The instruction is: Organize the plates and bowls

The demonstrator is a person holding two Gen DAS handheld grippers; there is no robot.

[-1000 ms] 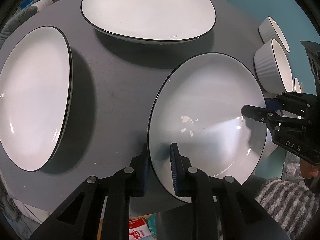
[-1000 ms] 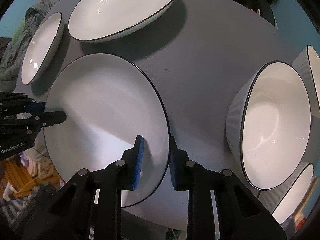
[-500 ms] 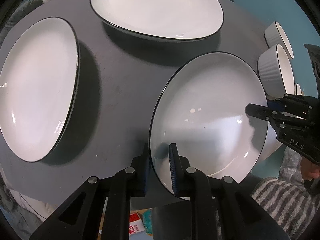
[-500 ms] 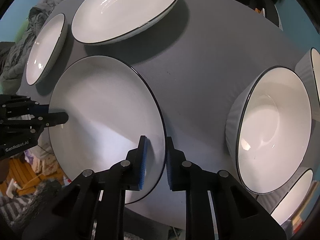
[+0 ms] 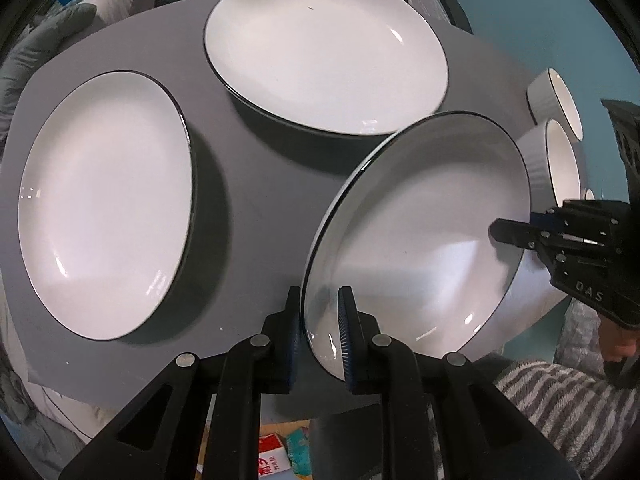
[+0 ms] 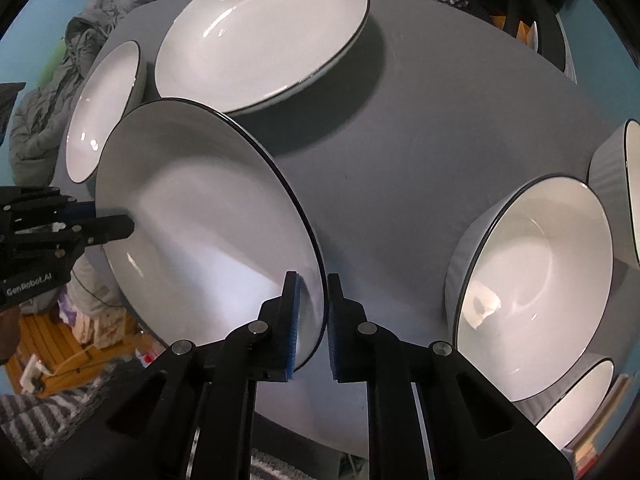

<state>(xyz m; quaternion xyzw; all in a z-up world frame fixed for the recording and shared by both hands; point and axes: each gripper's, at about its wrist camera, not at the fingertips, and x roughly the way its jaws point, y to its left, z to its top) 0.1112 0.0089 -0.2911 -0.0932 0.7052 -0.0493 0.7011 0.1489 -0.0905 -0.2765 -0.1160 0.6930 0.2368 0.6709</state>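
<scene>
A white plate with a thin black rim (image 5: 420, 216) is held between both grippers and lifted off the grey round table (image 5: 248, 184). My left gripper (image 5: 318, 312) is shut on its near rim. My right gripper (image 6: 312, 304) is shut on the opposite rim of the same plate (image 6: 200, 216); it also shows in the left wrist view (image 5: 516, 236). Two more white plates lie on the table: one at the left (image 5: 104, 208) and one at the back (image 5: 324, 48). The lifted plate's far edge overlaps the back plate in both views.
Several white ribbed bowls with black rims stand at the table's right side (image 6: 532, 280) (image 5: 556, 160). A grey quilted cover (image 6: 60, 92) lies beyond the table's far left edge. Boxes and clutter (image 5: 276, 456) sit on the floor below the near edge.
The plate held by both grippers has risen off the table and moved toward the back plate. Both grippers stayed shut on its rim.
</scene>
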